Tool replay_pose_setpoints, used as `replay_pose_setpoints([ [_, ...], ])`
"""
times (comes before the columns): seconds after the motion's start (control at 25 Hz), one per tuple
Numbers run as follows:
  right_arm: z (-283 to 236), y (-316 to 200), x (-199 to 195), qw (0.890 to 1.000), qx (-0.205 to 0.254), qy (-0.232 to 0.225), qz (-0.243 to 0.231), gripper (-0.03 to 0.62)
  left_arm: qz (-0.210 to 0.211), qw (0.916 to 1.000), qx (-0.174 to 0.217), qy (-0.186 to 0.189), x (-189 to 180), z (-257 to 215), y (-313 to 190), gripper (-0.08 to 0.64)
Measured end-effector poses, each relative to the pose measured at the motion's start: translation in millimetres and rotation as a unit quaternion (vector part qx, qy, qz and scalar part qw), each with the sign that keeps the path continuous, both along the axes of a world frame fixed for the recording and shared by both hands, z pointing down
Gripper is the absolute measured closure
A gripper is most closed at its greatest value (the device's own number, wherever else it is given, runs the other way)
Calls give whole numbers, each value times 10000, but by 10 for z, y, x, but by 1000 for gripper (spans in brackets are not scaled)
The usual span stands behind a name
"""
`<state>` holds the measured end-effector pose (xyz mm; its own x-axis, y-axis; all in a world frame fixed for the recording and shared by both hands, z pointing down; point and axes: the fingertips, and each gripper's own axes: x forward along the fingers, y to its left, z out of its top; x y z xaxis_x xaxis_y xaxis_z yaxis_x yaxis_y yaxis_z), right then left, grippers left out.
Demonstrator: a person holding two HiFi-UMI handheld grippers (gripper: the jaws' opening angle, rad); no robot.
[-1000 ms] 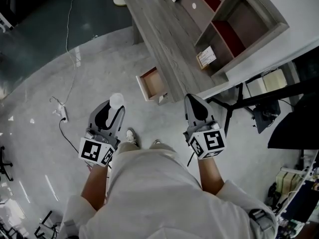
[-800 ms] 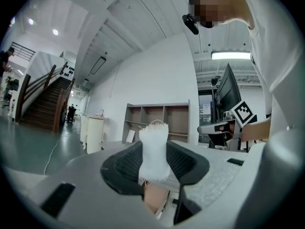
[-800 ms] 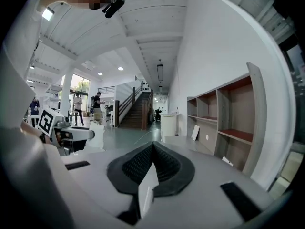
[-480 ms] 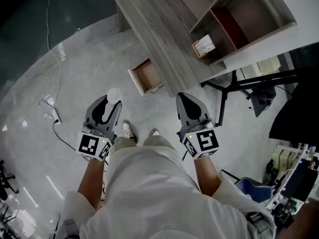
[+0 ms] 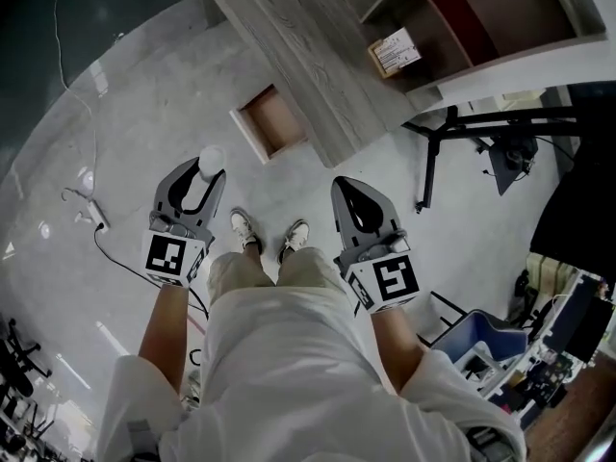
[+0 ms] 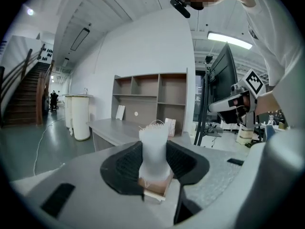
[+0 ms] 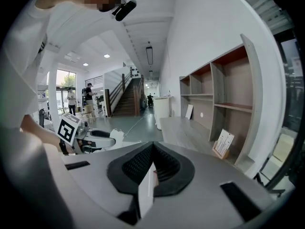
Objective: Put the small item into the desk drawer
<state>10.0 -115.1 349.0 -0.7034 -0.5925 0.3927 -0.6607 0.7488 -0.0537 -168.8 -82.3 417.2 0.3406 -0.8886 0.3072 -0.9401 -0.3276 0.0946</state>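
A small white item with a frayed top sticks up between the pads of my left gripper, which is shut on it above the floor. In the left gripper view the item stands upright between the dark pads of that left gripper. My right gripper is shut with nothing in it; its pads meet at the tip of the right gripper. The desk drawer stands pulled out from the grey desk, ahead of both grippers and apart from them.
A shelf unit on the desk holds a small printed box. A black stand is at the right of the desk. A cable and power strip lie on the floor at the left. My shoes show between the grippers.
The desk and open drawer have slid up and left in the head view, and my shoes have come into sight. Both grippers keep their hold and spacing.
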Motion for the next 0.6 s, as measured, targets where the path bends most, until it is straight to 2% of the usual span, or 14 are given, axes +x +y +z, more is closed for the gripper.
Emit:
replay_pose_setpoints([
  [0.32,482,-16,-65,9994,-322,39,-95,595,570,9967,-339,-465,241,660,-318,399],
  [0.6,801,-38,-154,9987,-466,-4,-227,594,1146,9857,-576,-1096,372,1205,-438,399],
])
